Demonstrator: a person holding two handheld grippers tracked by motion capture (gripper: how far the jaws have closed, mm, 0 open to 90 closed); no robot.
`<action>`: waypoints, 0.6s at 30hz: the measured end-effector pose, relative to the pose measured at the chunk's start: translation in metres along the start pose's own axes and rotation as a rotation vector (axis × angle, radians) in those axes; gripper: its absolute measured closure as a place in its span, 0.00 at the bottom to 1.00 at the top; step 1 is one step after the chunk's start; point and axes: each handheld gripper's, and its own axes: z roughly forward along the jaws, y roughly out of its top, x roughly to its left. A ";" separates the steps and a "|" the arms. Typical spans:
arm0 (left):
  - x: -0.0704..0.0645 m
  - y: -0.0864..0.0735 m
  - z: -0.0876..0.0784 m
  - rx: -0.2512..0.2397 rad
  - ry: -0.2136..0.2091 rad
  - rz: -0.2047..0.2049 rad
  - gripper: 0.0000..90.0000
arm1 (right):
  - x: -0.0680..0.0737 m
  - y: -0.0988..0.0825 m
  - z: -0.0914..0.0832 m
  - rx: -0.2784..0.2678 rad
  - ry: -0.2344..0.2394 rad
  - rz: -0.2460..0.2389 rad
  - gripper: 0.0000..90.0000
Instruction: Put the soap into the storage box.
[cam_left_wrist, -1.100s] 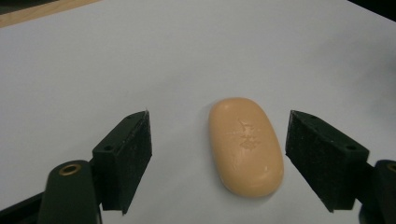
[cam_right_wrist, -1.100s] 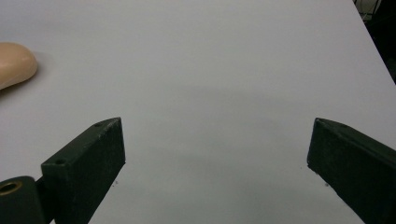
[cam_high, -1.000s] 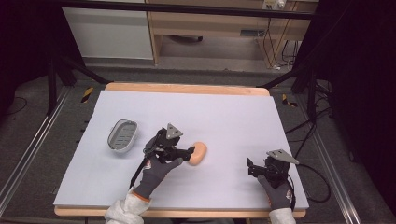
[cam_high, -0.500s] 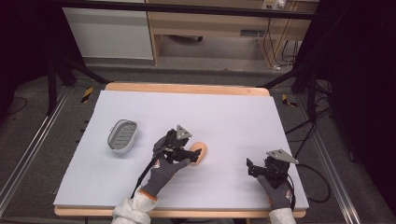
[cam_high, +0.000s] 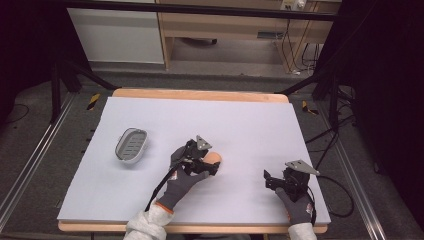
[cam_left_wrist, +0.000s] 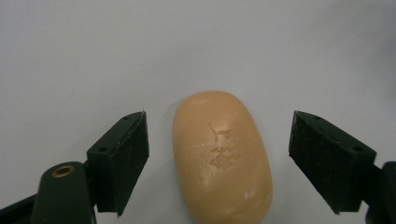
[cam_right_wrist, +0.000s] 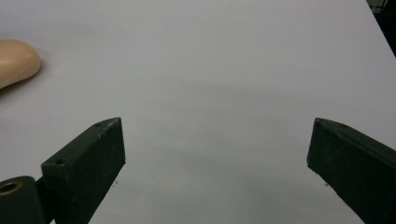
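A peach-coloured bar of soap (cam_left_wrist: 222, 158) lies flat on the white table top (cam_high: 250, 120), just left of the middle. My left gripper (cam_left_wrist: 219, 119) stands over it with the jaws spread on either side. Both pads (cam_left_wrist: 128, 154) are clear of the soap, and the jaws have just been opening. In the high view the left gripper (cam_high: 207, 165) covers most of the soap (cam_high: 215, 158). My right gripper (cam_high: 268, 181) rests near the front right of the table. It is open with nothing between its fingers (cam_right_wrist: 217, 123). The soap's end (cam_right_wrist: 16, 60) shows off to its left.
A grey slotted soap dish (cam_high: 132, 146) sits at the left of the table, apart from the soap. The table's wooden edge (cam_high: 200, 95) runs along the back. Dark stands and cables surround the table on the floor.
The left hand has shifted to the right and come down over the soap, and its jaws stand wider. The soap stays in about the same spot. The right gripper has not moved.
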 end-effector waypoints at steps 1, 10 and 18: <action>0.000 0.000 0.000 0.000 0.000 0.000 0.21 | 0.000 0.000 0.000 0.000 0.001 -0.001 0.05; -0.004 -0.001 0.014 0.045 0.015 0.009 0.21 | 0.000 0.000 0.001 0.008 0.007 0.000 0.05; -0.004 -0.002 0.023 0.073 0.019 0.005 0.21 | 0.001 0.000 0.001 0.011 0.012 0.002 0.05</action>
